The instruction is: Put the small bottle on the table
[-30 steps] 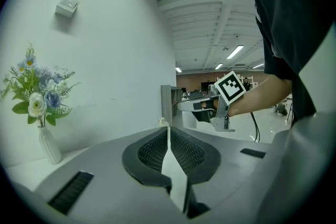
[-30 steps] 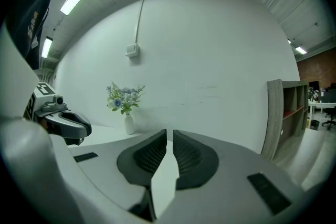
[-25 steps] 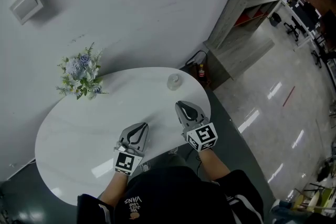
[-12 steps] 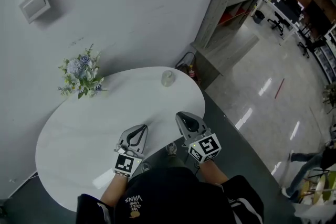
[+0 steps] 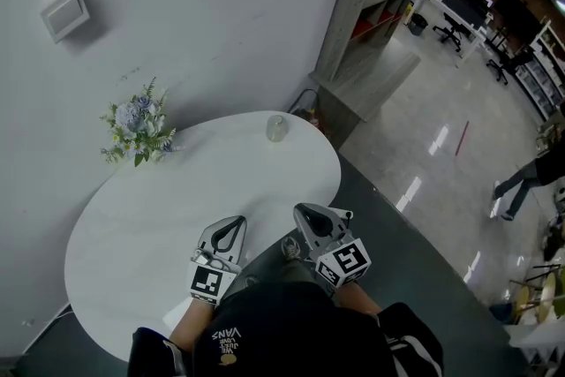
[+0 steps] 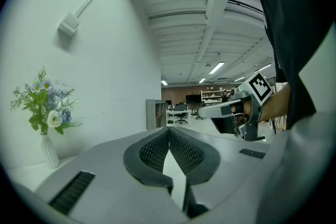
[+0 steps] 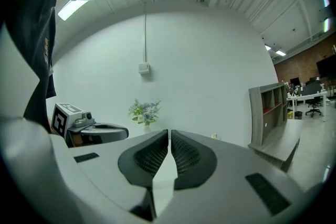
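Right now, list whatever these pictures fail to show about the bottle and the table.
The small bottle: head view, too small to tell cap or contents; neither gripper view shows it.
The table: head view, near edge hidden behind the wearer's torso; legs hidden under its top.
The passer-by at the right edge: head view, cut off by the frame.

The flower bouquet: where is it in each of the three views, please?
Head view: the flower bouquet is at left, on the table's far edge by the wall.
Left gripper view: the bouquet is at the far left.
Right gripper view: the bouquet is small, near the middle.
Shared landmark: the white wall box above it.
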Demonstrator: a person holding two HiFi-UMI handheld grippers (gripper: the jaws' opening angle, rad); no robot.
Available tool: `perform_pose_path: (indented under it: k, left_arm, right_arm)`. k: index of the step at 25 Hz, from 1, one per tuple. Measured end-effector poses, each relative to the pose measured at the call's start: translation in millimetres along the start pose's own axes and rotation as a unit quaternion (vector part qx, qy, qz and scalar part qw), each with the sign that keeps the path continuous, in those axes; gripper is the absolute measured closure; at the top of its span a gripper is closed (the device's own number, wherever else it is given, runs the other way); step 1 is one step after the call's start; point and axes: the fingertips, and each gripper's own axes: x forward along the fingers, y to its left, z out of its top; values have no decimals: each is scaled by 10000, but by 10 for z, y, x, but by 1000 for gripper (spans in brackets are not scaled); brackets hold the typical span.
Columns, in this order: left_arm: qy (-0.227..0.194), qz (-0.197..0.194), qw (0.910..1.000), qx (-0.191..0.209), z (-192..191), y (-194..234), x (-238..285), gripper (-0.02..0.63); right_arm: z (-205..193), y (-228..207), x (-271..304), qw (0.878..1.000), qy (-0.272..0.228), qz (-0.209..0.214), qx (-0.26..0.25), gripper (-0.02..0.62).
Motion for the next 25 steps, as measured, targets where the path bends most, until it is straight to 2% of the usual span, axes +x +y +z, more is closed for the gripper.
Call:
perform_pose_path:
  k: [11, 25]
  left_arm:
    - [-37, -68, 10000, 29, 5, -64, -279, 586]
    - [-87, -266, 9996, -26, 19, -145, -359, 586]
  right_arm:
    - [-96, 189, -251, 9993, -35, -362, 124, 549]
    - [-132, 254, -293, 9988, -29, -471, 83, 552]
